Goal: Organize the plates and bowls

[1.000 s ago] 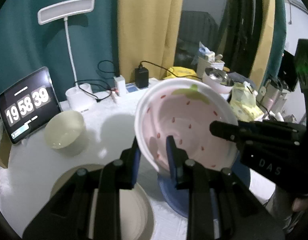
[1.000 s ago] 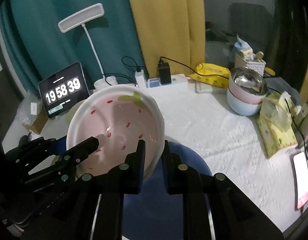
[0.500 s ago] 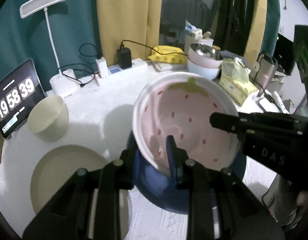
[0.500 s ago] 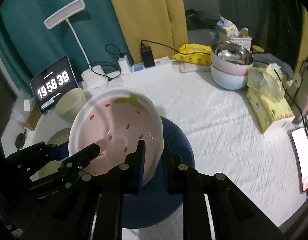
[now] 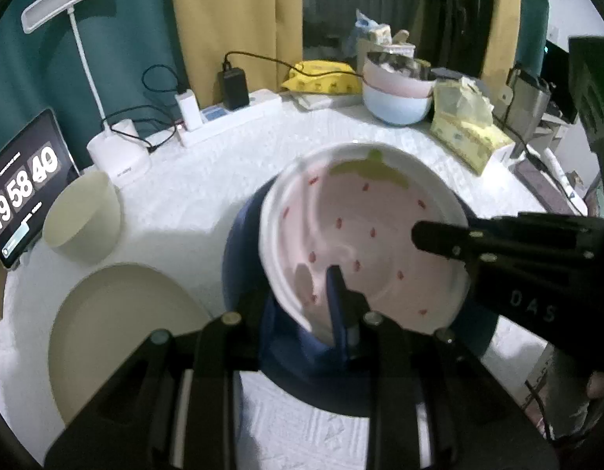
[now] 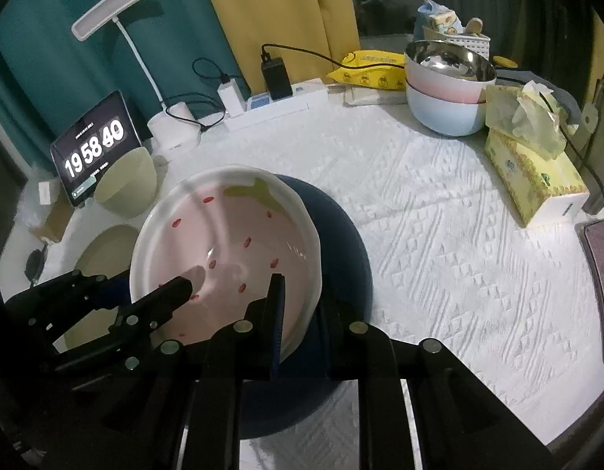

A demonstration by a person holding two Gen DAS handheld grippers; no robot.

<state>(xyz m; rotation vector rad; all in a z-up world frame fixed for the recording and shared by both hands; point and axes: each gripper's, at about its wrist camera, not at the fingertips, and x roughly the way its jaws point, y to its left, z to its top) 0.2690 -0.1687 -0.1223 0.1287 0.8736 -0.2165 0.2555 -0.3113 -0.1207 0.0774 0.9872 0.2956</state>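
Table (image 6: 439, 235) with white textured cloth, cluttered along the back edge. Blue plate (image 6: 341, 243) in the middle; cream plate (image 5: 118, 325) to its left, cream bowl (image 5: 82, 217) behind that, both loose, not stacked.

Strawberry bowl (image 5: 364, 235) is held tilted right over the blue plate, not set down as far as I can see. Left gripper (image 5: 302, 301) clamped on its near rim, right gripper (image 6: 302, 305) clamped on the opposite rim.

Progress estimate: about midway at best. Bowl on blue plate pending; cream pieces untouched.

Nearby: stacked bowls (image 6: 446, 90) back right, tissue box (image 6: 532, 172), power strip (image 6: 278, 103), lamp (image 6: 114, 11), clock tablet (image 6: 94, 149). None block the drop.
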